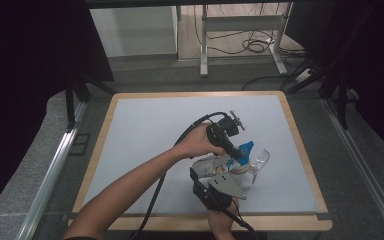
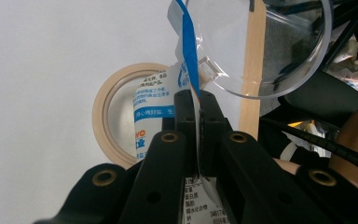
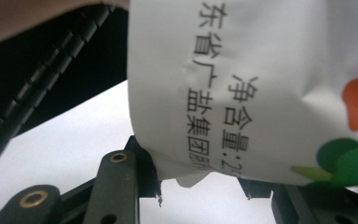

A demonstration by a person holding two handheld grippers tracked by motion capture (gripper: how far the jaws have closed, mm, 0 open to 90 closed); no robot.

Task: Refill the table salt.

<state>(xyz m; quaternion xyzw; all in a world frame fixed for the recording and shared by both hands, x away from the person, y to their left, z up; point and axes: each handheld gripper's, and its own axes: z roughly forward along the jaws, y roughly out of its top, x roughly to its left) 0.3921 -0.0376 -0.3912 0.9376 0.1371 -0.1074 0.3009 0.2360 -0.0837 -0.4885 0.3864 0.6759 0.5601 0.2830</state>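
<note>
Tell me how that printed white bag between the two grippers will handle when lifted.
Probably floppy: the printed white bag creases and curves where it hangs. Likely thin and somewhat slippery, since the left gripper pinches it flat between nearly closed jaws. It may sag or swing if the right gripper lets go.

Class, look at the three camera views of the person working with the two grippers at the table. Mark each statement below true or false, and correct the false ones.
1. The left gripper has its jaws closed on the white and blue packet. True.
2. A roll of beige tape lies on the table behind that packet. True.
3. The clear plastic dish is stacked inside the tape roll. False: it sits beside the roll, nearer the table's wooden edge.
4. The packet carries no printing. False: the right gripper view shows black characters and coloured shapes on the packet.
5. The table top is dark green. False: it is pale grey with a wooden border.
</note>
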